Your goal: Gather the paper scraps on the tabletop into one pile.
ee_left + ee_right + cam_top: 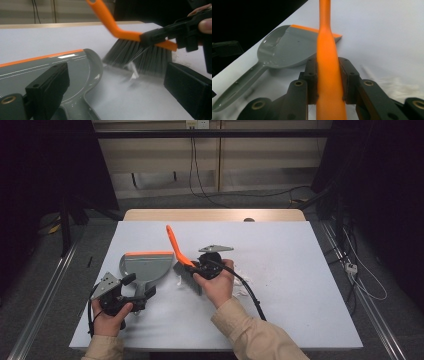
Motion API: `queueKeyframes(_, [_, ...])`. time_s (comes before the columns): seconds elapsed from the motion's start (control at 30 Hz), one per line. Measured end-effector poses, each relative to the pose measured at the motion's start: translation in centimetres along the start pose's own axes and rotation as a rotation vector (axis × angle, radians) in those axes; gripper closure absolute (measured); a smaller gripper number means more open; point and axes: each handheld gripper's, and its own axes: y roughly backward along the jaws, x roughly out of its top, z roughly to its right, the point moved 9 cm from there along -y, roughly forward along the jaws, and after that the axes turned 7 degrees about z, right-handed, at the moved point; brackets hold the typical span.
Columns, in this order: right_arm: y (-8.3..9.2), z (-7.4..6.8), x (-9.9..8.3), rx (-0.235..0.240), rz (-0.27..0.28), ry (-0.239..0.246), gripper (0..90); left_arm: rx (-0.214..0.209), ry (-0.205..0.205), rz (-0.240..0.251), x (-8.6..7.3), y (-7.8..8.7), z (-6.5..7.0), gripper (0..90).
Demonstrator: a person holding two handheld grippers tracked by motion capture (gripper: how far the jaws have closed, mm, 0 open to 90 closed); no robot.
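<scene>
Covering the table: a white sheet (280, 285) lies over most of the wooden top, and only a strip of wood shows at the far edge.
Dustpan: the grey dustpan (145, 265) with an orange front lip lies flat on the sheet, left of centre; its handle points toward the person.
Brush: the brush (182, 257) has an orange handle that rises tilted up and away from the person, and grey bristles that touch the sheet just beside the dustpan.
Left gripper: the left gripper (142, 292) sits at the dustpan handle; in the left gripper view one jaw stands over the handle and the other stands apart at the right, so I cannot tell if the jaws press on it.
Right gripper: the right gripper (197, 266) is clenched on the brush; the right gripper view shows both pads tight against the orange handle.
Paper scraps: small white scraps (242, 287) lie on the sheet near the right hand, partly hidden by the hand and the cable.
Hidden parts: in the high view the right hand covers a part of the bristles; the left gripper view cuts off the handle top.
Difference of views: the left gripper view shows one white scrap (132, 71) under the bristles, blurred; the right gripper view shows the inside of the dustpan, smooth and glossy.
</scene>
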Motion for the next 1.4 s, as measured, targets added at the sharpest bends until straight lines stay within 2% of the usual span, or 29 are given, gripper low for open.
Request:
queueKeyframes(0.1, [-0.5,0.3,-0.7,-0.031,-0.022,0.022,71.3,-0.001,0.002,0.0,0.0,0.0,0.0,6.0])
queueKeyframes(0.2, [0.1,1.6,-0.8,-0.051,-0.038,-0.005,71.2,-0.001,0.0,-0.002,-0.1,0.0,0.0,6.0])
queueKeyframes(0.4, [3.1,4.8,-0.9,-0.145,-0.039,-0.002,71.3,0.0,-0.008,-0.007,-0.1,0.0,0.1,6.0])
queueKeyframes(0.53, [4.7,5.9,-0.2,-0.17,-0.017,0.008,71.3,0.002,-0.01,-0.003,0.0,0.0,0.3,6.0])
queueKeyframes(0.63, [5.4,5.7,0.7,-0.145,0.022,-0.014,71.3,0.0,-0.011,-0.004,0.0,-0.1,0.4,6.0])
queueKeyframes(0.7, [5.5,5.3,1.3,-0.144,0.035,0.008,71.3,-0.001,-0.013,-0.008,-0.1,-0.1,0.4,6.0])
queueKeyframes(0.77, [5.3,4.9,1.6,-0.124,0.048,-0.003,71.2,-0.003,-0.013,-0.009,-0.1,-0.1,0.4,6.0])
queueKeyframes(0.93, [3.3,3.6,1.0,-0.092,0.034,-0.017,71.2,0.0,-0.014,-0.009,-0.1,-0.1,0.3,6.0])
queueKeyframes(1.07, [1.4,2.7,0.0,-0.069,0.011,-0.043,71.2,-0.001,-0.012,-0.013,-0.2,-0.2,0.2,6.0])
queueKeyframes(1.13, [0.9,2.5,-0.1,-0.06,0.018,-0.059,71.3,-0.002,-0.013,-0.013,-0.2,-0.2,0.3,6.0])
queueKeyframes(1.23, [1.1,3.4,-0.3,-0.111,-0.011,-0.018,71.3,0.002,-0.01,-0.01,-0.2,-0.1,0.2,6.0])
queueKeyframes(1.3, [1.7,4.2,-0.4,-0.108,-0.02,-0.062,71.3,0.006,-0.01,-0.01,-0.2,-0.1,0.1,6.0])
queueKeyframes(1.4, [3.1,5.6,-0.5,-0.149,-0.03,-0.057,71.2,0.005,-0.013,-0.015,-0.3,-0.1,0.1,6.0])
